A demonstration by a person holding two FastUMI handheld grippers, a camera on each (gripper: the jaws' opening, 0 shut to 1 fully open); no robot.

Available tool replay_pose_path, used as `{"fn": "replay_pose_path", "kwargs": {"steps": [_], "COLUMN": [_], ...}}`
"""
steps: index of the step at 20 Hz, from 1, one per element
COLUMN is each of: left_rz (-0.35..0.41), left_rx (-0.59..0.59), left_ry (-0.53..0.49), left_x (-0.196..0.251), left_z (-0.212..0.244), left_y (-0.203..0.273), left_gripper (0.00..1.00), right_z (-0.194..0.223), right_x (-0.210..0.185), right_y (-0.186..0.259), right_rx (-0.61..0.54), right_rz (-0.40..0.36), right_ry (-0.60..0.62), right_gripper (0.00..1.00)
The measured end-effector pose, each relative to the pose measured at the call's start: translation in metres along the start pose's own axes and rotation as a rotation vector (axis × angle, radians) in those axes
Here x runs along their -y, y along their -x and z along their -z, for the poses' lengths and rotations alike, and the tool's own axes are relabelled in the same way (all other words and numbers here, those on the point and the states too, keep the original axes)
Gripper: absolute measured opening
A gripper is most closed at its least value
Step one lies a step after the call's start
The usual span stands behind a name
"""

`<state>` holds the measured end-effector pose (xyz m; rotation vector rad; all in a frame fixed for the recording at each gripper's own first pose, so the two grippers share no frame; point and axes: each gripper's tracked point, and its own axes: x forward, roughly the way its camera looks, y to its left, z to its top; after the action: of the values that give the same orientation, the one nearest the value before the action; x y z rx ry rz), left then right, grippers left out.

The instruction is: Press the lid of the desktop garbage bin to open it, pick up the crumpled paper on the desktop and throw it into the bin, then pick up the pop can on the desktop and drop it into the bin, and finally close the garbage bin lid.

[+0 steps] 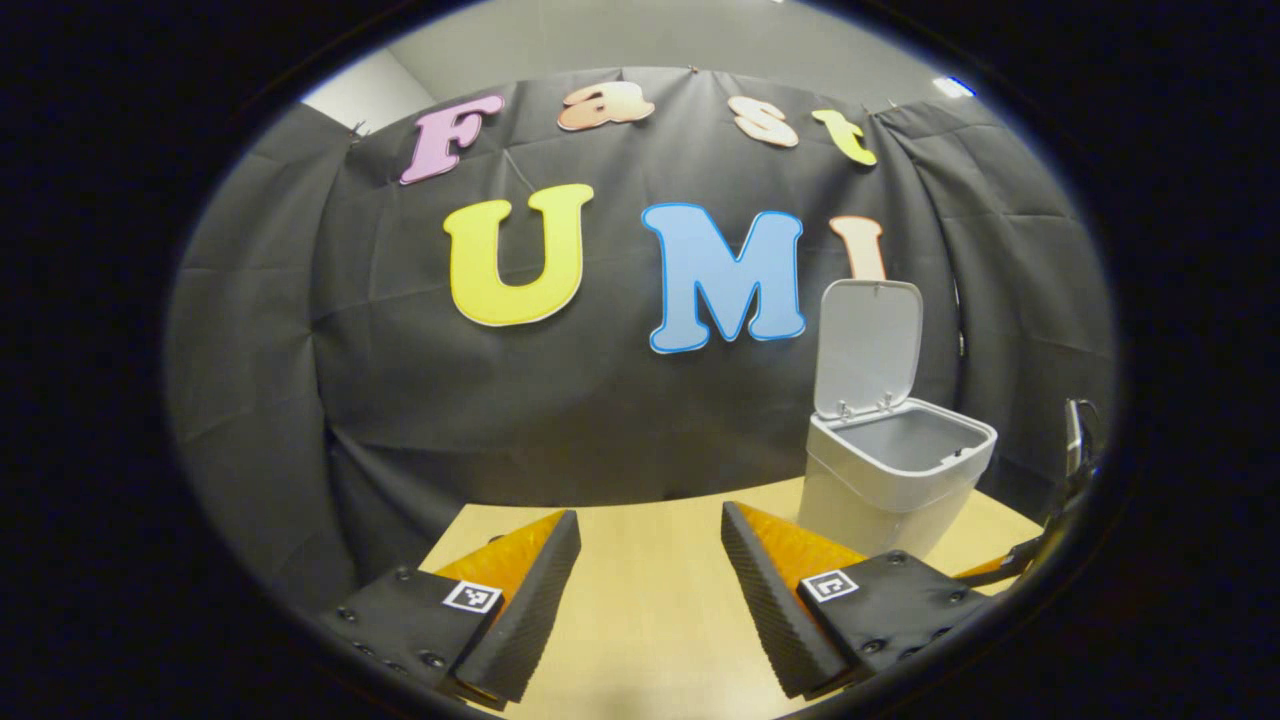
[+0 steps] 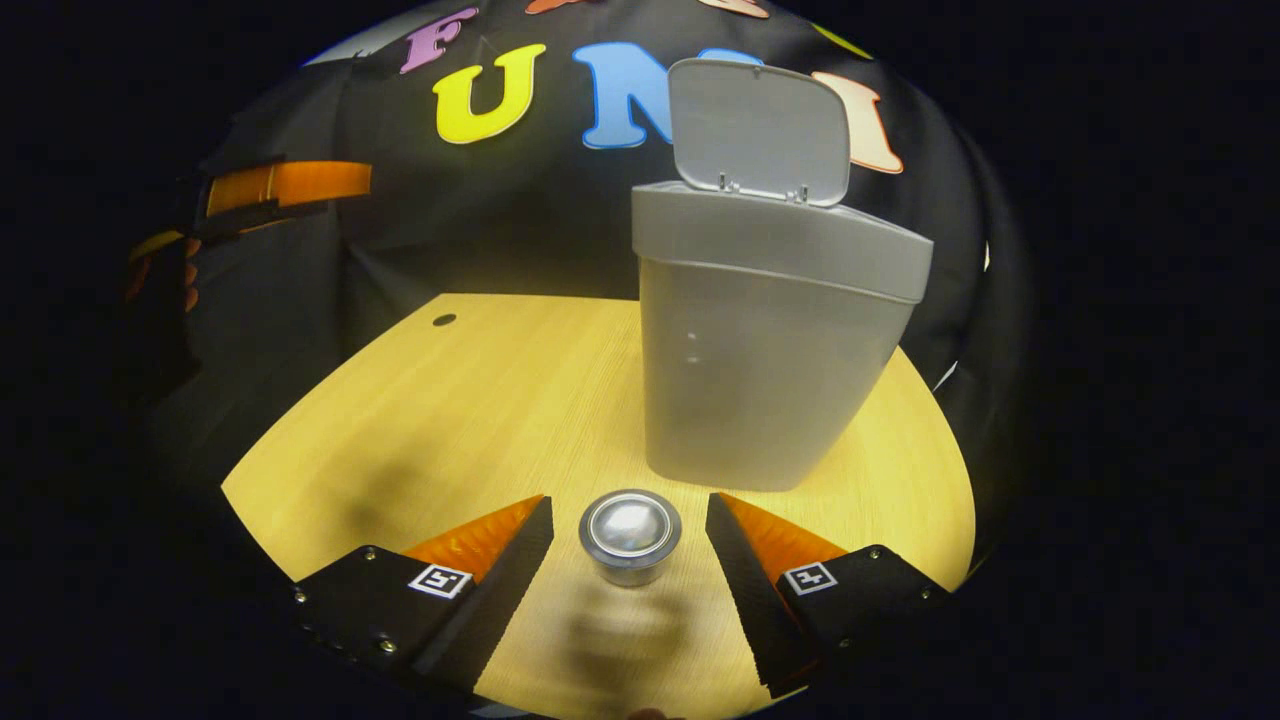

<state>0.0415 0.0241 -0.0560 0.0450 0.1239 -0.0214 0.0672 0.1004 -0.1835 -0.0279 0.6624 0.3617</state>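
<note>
Can (image 2: 630, 533) stood on the table (image 2: 480, 400) just in front of the bin (image 2: 770, 370), seen end-on between the right gripper (image 2: 628, 545) fingers, which were spread to either side of it and not touching it. Its long axis appeared to point roughly along the fingers, so closing on it looked the likely next move. Bin lid (image 2: 757, 128) stood raised, the mouth open behind the can. Nothing lay between can and bin. Left gripper (image 1: 650, 560), fingers also spread and holding nothing, hung left of the bin, farther from the can.
</note>
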Motion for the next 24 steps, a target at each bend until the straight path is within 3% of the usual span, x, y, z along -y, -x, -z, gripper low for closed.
{"fn": "replay_pose_path", "kwargs": {"steps": [15, 18, 21, 22, 23, 24], "left_rz": [-0.033, -0.032, -0.028, -0.027, -0.026, -0.024], "left_rx": [-0.039, -0.044, -0.046, -0.046, -0.046, -0.047], "left_ry": [0.007, 0.005, 0.001, 0.001, 0.001, 0.001], "left_x": [-0.012, -0.011, -0.009, -0.008, -0.008, -0.007], "left_z": [0.014, 0.016, 0.017, 0.017, 0.017, 0.017], "left_y": [0.004, 0.004, 0.003, 0.002, 0.003, 0.002], "left_gripper": [1.0, 1.0, 1.0, 0.93, 1.0, 1.0], "right_z": [0.037, 0.039, 0.034, 0.031, 0.028, 0.024], "right_x": [0.003, 0.0, 0.001, 0.001, 0.001, 0.001], "right_y": [-0.042, -0.04, -0.038, -0.035, -0.032, -0.028], "right_rx": [-0.162, -0.17, -0.161, -0.15, -0.14, -0.13], "right_rz": [-0.034, -0.05, -0.054, -0.055, -0.057, -0.058], "right_ry": [-0.025, -0.026, -0.032, -0.037, -0.04, -0.044], "right_gripper": [0.97, 0.85, 0.84, 0.83, 0.83, 0.83]}}
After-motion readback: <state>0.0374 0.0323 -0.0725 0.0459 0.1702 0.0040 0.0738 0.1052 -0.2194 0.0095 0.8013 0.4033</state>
